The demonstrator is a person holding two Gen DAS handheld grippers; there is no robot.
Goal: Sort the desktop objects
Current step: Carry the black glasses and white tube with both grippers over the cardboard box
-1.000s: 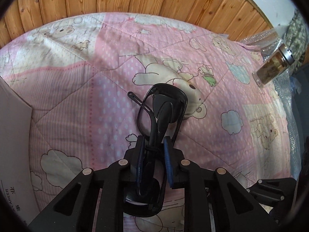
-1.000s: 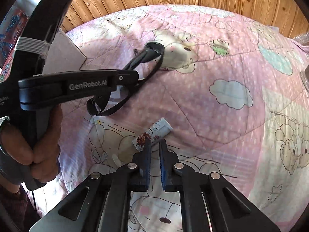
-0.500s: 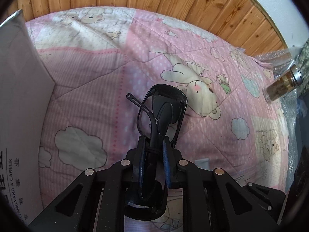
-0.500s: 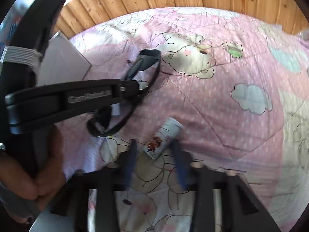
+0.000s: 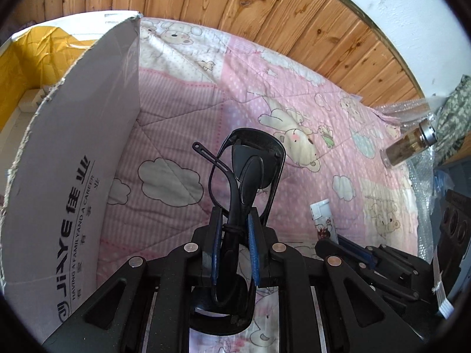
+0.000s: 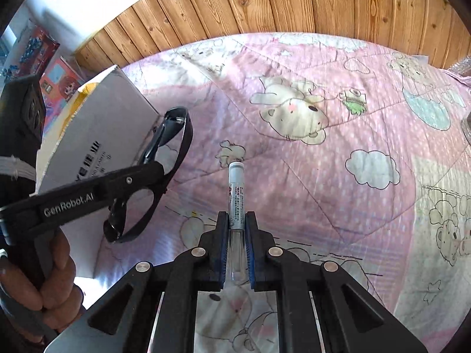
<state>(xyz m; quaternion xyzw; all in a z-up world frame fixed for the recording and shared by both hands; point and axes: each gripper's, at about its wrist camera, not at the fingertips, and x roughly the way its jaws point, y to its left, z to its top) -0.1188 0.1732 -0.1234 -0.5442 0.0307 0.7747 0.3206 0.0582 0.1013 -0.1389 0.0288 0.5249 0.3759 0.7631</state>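
My left gripper (image 5: 234, 220) is shut on folded black glasses (image 5: 250, 158) and holds them above the pink quilt, just right of a white cardboard box (image 5: 67, 182). In the right wrist view the glasses (image 6: 167, 158) hang at the left in front of the box (image 6: 100, 135). My right gripper (image 6: 237, 220) is shut on a white tube (image 6: 236, 188) with a grey cap that points forward along the fingers. The tube also shows in the left wrist view (image 5: 322, 217) at the right, with the right gripper's fingers (image 5: 353, 250) beside it.
The pink cartoon quilt (image 6: 323, 176) covers the surface, with a wooden wall behind. A glass jar with a metal lid (image 5: 409, 147) lies at the right edge by bubble wrap (image 5: 424, 203). The box holds a yellow liner (image 5: 38, 53).
My right gripper opened around the tube on the quilt, then shut on it and lifted it. My left gripper carried the glasses left, closer to the box.
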